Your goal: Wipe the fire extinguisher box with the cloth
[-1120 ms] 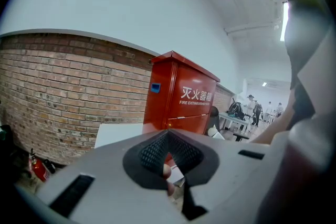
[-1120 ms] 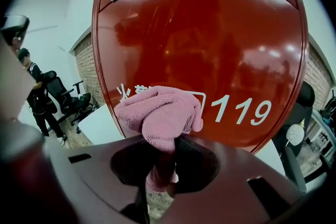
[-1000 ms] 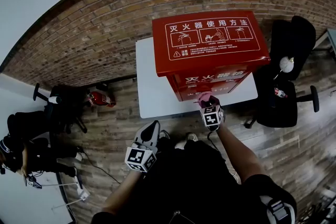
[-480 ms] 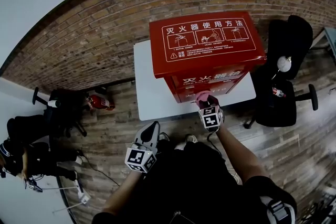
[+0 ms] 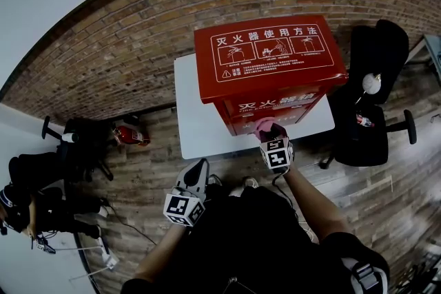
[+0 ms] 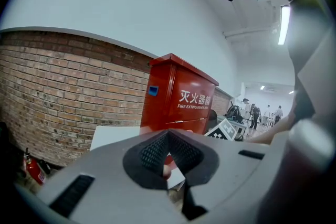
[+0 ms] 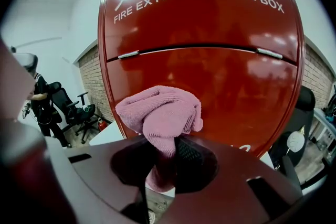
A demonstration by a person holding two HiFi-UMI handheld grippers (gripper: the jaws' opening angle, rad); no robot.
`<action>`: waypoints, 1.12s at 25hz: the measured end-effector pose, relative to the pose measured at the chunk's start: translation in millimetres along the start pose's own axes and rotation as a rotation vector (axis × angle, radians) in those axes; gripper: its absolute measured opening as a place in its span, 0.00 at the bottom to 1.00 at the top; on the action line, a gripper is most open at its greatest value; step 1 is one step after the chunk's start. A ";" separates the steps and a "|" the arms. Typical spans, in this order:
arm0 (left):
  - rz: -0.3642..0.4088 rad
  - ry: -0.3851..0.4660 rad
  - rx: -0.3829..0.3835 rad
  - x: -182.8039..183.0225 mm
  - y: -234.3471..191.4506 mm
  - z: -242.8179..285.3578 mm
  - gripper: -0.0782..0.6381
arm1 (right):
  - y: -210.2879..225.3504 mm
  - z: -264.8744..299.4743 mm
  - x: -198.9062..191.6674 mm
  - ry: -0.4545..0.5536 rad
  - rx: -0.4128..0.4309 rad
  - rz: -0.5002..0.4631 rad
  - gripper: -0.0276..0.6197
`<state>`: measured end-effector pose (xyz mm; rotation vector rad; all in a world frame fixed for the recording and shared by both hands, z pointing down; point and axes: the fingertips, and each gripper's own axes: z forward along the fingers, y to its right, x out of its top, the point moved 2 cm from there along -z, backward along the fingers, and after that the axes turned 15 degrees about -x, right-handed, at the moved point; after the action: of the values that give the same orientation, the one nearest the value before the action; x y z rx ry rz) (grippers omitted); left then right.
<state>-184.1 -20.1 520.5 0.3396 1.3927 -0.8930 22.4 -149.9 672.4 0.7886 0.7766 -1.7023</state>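
Table (image 5: 200, 129) edge below box (image 5: 269, 55); right gripper (image 7: 168, 155) tight on cloth (image 7: 160, 113), left gripper (image 6: 167, 150) closed.

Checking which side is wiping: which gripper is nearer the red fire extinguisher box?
Right. The right gripper, shut on the pink cloth, is at the box front face; the left gripper hangs back, short of the table.

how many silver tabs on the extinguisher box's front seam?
2. One silver tab at the seam's left end, the other at its right end. The whole seam shows above the pink cloth, so none is hidden.
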 end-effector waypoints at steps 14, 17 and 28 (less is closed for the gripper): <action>-0.008 -0.012 -0.021 -0.2 0.5 5.1 0.14 | 3.3 -19.3 27.9 0.039 -0.017 0.012 0.18; 0.000 -0.012 -0.021 1.0 0.3 5.8 0.14 | 5.1 -24.8 35.6 0.043 -0.020 0.018 0.17; -0.002 -0.008 -0.027 4.9 0.3 10.1 0.14 | 7.0 -36.9 56.2 0.069 -0.017 0.025 0.18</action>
<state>-177.2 -28.6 517.8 0.3138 1.3963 -0.8762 21.2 -151.8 604.9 0.8460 0.8245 -1.6514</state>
